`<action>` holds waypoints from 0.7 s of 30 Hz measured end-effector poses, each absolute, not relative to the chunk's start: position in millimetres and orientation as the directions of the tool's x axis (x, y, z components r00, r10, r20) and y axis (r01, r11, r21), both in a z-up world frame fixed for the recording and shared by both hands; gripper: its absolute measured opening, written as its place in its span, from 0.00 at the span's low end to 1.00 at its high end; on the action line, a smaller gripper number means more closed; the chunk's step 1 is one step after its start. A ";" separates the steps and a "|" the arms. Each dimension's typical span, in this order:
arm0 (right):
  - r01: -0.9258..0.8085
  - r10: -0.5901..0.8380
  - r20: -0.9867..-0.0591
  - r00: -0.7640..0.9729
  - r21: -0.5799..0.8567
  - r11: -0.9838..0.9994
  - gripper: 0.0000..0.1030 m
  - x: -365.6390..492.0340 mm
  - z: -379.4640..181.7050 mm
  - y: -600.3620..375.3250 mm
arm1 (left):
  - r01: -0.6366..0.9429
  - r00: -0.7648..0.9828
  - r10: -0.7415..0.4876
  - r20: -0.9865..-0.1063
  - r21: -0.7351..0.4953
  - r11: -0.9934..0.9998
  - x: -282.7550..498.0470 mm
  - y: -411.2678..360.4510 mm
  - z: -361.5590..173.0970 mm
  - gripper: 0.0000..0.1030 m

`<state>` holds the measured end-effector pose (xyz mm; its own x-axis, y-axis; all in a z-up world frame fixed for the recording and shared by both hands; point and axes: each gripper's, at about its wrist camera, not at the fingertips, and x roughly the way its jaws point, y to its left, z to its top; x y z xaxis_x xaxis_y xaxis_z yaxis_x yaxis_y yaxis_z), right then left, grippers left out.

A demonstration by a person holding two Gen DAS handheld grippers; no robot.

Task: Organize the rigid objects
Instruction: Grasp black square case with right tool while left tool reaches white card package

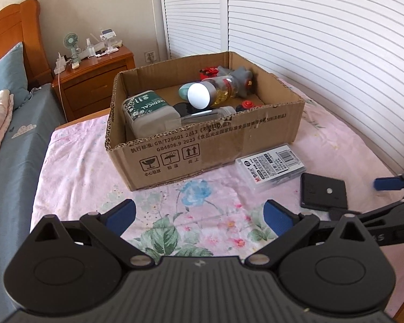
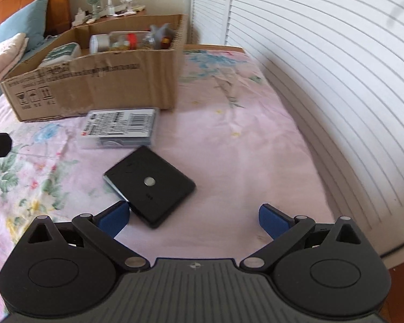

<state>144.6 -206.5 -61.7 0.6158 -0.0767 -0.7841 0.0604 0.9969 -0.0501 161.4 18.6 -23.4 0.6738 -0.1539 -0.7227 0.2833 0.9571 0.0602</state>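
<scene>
Both my left tongs [image 1: 199, 216] and right tongs [image 2: 194, 219] gape wide; only right view shows black square case [image 2: 150, 185] touching its left finger, cardboard box [image 1: 202, 145] beyond.

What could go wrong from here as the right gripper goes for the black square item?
1. The black item lies flat on soft bedding, and only the left pad of the right gripper is near its corner; closing now might just push it aside.
2. The box is already crowded, so a drop could land on the bottle.
</scene>
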 end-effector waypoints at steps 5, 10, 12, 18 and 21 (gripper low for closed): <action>0.126 -0.135 -0.795 0.591 -0.075 0.989 1.00 144.2 -57.3 -213.2 | 0.285 0.671 -0.154 -0.725 0.061 0.957 165.1 18.6 -26.3 0.98; 0.072 0.002 -0.787 0.617 0.060 0.996 1.00 150.0 -56.8 -197.9 | 0.294 0.662 -0.169 -0.731 0.046 0.955 168.2 17.4 -28.0 0.98; 0.087 -0.013 -0.784 0.621 0.053 0.995 1.00 157.4 -60.3 -187.0 | 0.293 0.661 -0.166 -0.732 0.048 0.955 169.0 17.9 -28.3 0.98; 0.129 -0.096 -0.775 0.625 -0.019 0.991 0.97 172.8 -64.6 -167.6 | 0.262 0.661 -0.139 -0.737 0.054 0.963 172.8 21.8 -29.5 0.98; 0.130 -0.101 -0.764 0.637 -0.022 0.991 0.87 172.4 -62.0 -165.5 | 0.259 0.655 -0.140 -0.743 0.047 0.965 174.7 21.0 -30.8 0.98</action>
